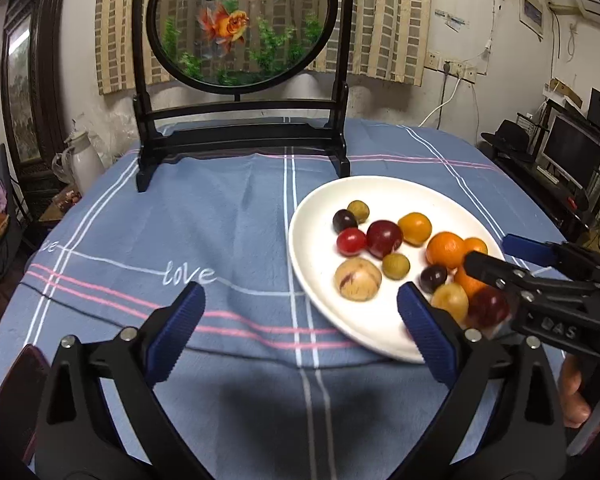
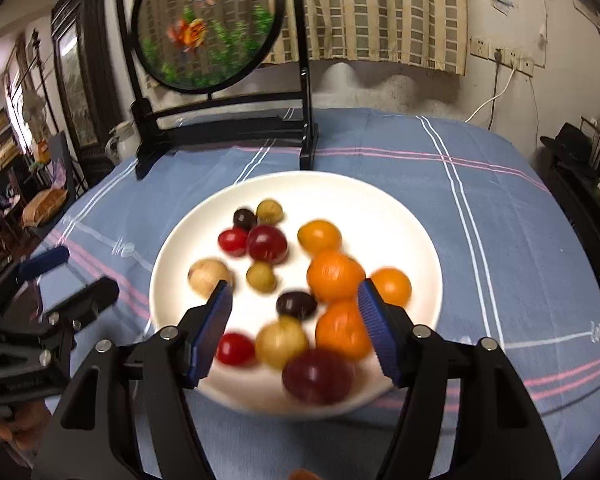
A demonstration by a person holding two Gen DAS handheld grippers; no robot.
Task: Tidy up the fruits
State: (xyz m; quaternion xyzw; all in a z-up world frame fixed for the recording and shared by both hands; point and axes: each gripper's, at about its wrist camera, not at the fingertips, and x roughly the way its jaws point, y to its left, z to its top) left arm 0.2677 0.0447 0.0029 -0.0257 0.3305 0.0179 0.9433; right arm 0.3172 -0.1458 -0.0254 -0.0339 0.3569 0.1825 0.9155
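Left wrist view. White plate on a blue checked tablecloth, in front of and to the right of the black stand with the round goldfish panel. All the fruit is on the plate. On the plate's far side: a dark grape, an olive-green one, a red cherry tomato, a dark red plum, a yellow-orange fruit. Nearer the plate's middle: a pale speckled round fruit, a small green fruit. Oranges crowd the plate's right side. Left gripper spread wide, nothing between the blue pads; one pad sits over bare cloth left of the plate, the other over the plate's near rim. Right gripper reaches in over the plate's right edge, fingers apart.

Right wrist view, some motion blur. Same plate fills the centre, fruit scattered over it: three oranges right of the plate's centre, a dark grape mid-plate, a big dark red plum at the near rim, beside a pale yellow fruit and a red tomato. Right gripper partly spread above the plate's near half, gripping nothing. Left gripper off the plate's left edge, open.
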